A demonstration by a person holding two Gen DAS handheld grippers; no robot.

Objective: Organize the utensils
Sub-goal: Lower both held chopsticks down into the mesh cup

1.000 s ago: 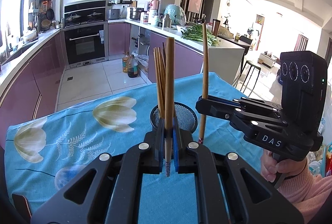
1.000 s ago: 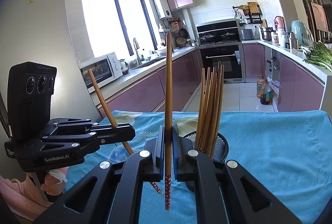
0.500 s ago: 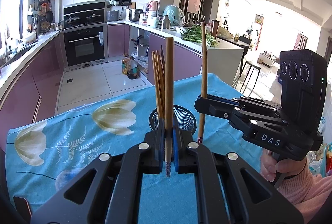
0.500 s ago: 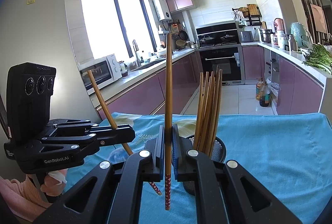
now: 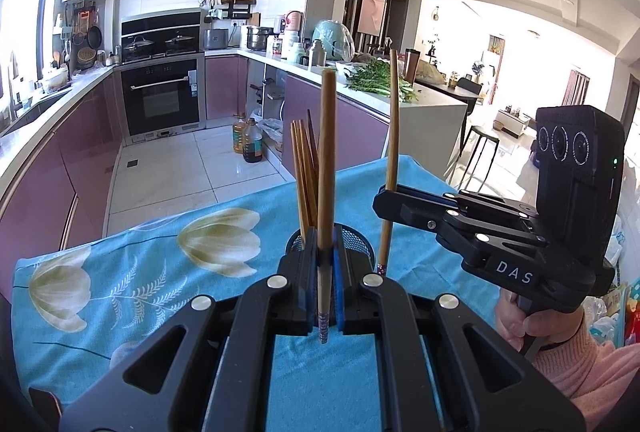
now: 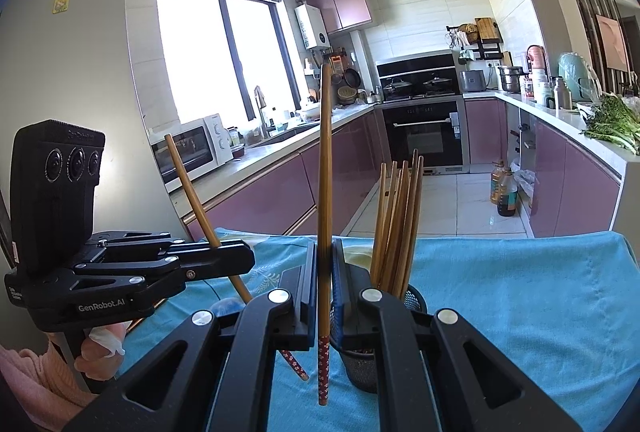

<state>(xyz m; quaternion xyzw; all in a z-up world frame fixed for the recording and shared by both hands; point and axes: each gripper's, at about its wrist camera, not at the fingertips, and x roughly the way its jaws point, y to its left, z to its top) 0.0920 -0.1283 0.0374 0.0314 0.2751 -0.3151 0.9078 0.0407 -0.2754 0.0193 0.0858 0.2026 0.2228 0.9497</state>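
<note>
The surface (image 5: 132, 272), draped in a turquoise cloth printed with pale tulips, fills the lower half of both views. Its far edge runs in front of the tiled kitchen floor (image 5: 168, 171) and mauve cabinets (image 6: 272, 187). The right wrist view shows a wide bare stretch of cloth to the right of the holder, reaching the cloth's right edge. The left wrist view shows open cloth on the left instead, over the flower print.

The left gripper (image 5: 328, 296) has its jaws closed tight on a single brown wooden chopstick (image 5: 327, 167), held upright with its patterned end hanging below the pads. Seen from the right wrist view, that same gripper (image 6: 244, 260) comes in from the left side, and its chopstick (image 6: 192, 191) leans, top tilted left, patterned tip low near the cloth.

The right gripper (image 6: 325, 296) likewise clamps one upright brown wooden chopstick (image 6: 325, 191), whose red patterned end hangs below the jaws. The left wrist view shows this gripper (image 5: 386, 199) side-on, its chopstick (image 5: 392, 135) standing just right of the holder.

The black wire-mesh cylindrical holder (image 6: 416, 302) stands on the cloth just beyond the jaws, right of the right gripper's chopstick. It holds a bundle of brown wooden chopsticks (image 6: 400, 224) fanned slightly. In the left wrist view the holder (image 5: 358, 244) is mostly hidden behind the jaws, and the bundle (image 5: 304, 175) sits just left of the held stick.
</note>
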